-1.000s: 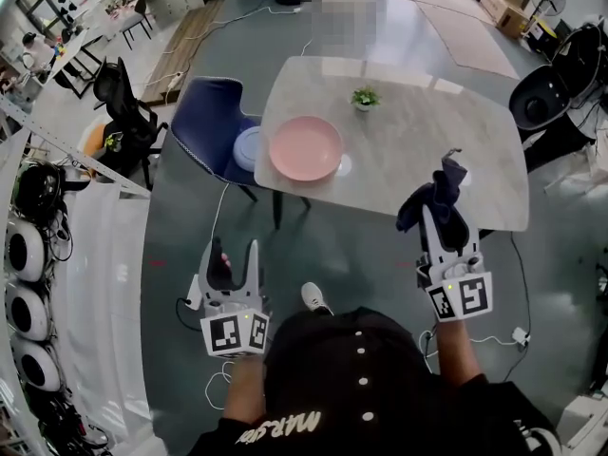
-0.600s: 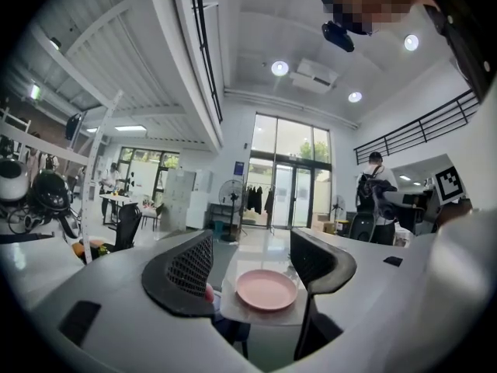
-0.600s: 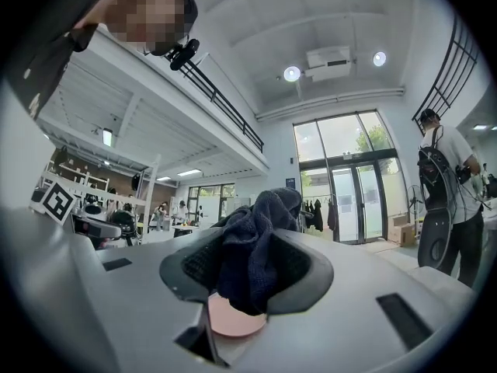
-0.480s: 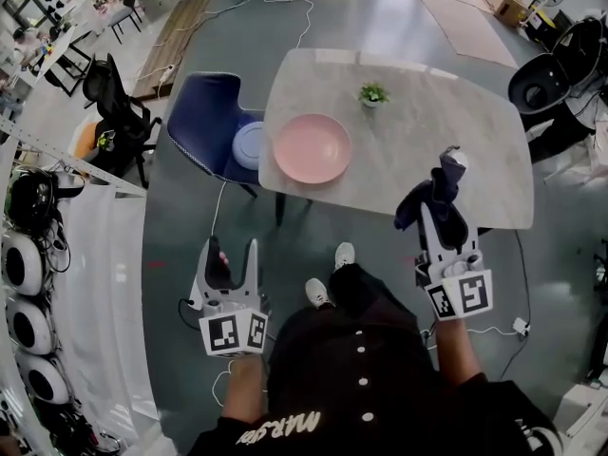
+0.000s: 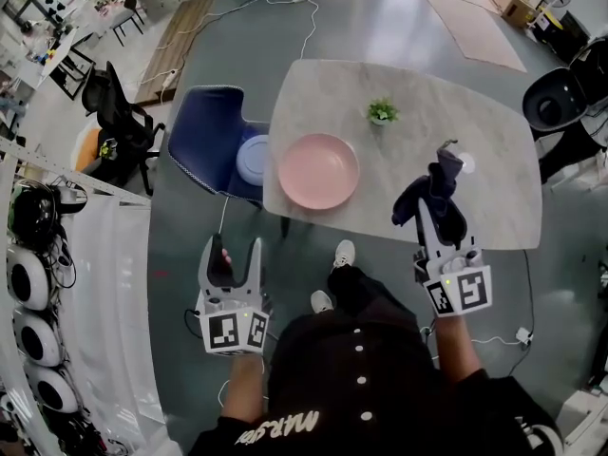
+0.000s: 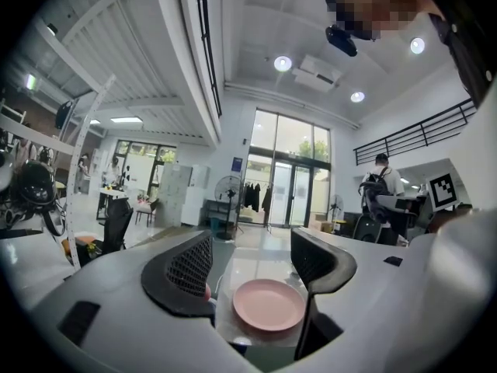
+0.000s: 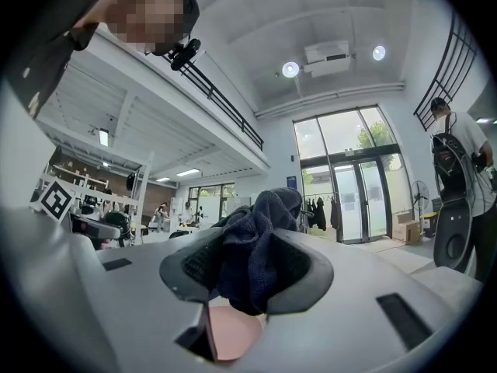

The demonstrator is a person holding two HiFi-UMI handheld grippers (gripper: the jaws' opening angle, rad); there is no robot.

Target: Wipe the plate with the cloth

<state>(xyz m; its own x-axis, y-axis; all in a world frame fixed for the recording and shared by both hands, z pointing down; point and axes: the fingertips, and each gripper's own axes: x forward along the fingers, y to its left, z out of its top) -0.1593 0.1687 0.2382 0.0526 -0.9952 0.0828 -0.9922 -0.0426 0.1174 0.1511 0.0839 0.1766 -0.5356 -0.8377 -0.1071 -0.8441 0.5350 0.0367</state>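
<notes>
A pink plate (image 5: pixel 319 170) lies on the left part of the pale marble table (image 5: pixel 475 131), near its front edge. In the left gripper view the pink plate (image 6: pixel 269 305) shows between the jaws, well ahead. My left gripper (image 5: pixel 236 252) hangs over the floor, short of the table, open and empty; its jaws have just been opening. My right gripper (image 5: pixel 438 207) is at the table's front edge, shut on a dark blue cloth (image 5: pixel 437 190). The bunched cloth (image 7: pixel 252 247) fills the jaws in the right gripper view, with the pink plate (image 7: pixel 233 332) below it.
A small potted plant (image 5: pixel 382 112) stands behind the plate. A blue chair (image 5: pixel 211 136) holding a pale round dish (image 5: pixel 253 156) sits at the table's left. Office chairs (image 5: pixel 112 112), white machines (image 5: pixel 33 283) and floor cables surround. Another person (image 6: pixel 380 193) stands in the distance.
The table and plate have come nearer in the head view as I step forward. Both grippers keep their poses; the right one still holds the cloth.
</notes>
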